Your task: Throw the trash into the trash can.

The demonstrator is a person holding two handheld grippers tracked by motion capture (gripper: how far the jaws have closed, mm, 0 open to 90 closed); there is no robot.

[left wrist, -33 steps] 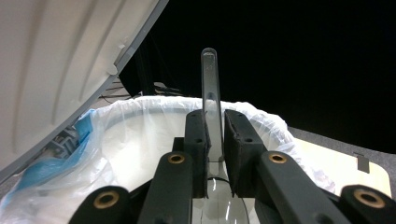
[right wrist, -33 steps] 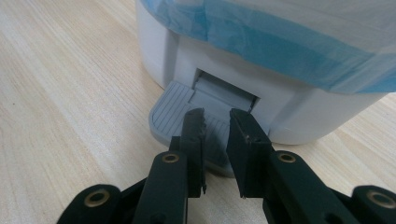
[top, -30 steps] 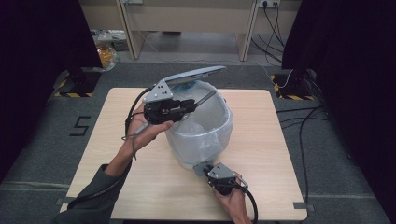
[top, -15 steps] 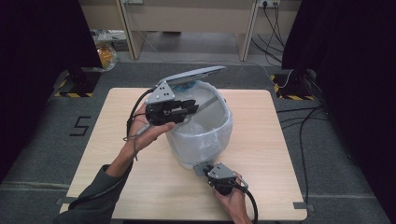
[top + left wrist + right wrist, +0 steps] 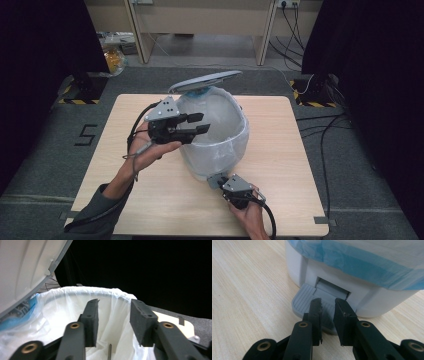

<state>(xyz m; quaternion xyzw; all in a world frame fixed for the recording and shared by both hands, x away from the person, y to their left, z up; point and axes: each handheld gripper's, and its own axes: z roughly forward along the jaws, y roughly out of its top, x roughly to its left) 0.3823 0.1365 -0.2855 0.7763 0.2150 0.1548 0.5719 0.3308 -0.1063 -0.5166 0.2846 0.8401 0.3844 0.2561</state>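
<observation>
**Left jaws parting over the bin**

Since a second ago my left gripper (image 5: 197, 124) has drawn back slightly toward the near rim, and its jaws have just been opening, nothing between them. One bin (image 5: 220, 150), one raised lid (image 5: 205, 81), one pedal (image 5: 307, 302), mid-table (image 5: 300, 150). My left forearm reaches up, gripper level over the rim. My right gripper (image 5: 327, 302) rests low on the pedal, jaws at their closest, gripping nothing.

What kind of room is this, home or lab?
Likely a lab recording bay: a bare table on grey carpet, black curtains on both sides, hazard-taped stands, and floor cables. A pedal bin is the sole prop.
</observation>
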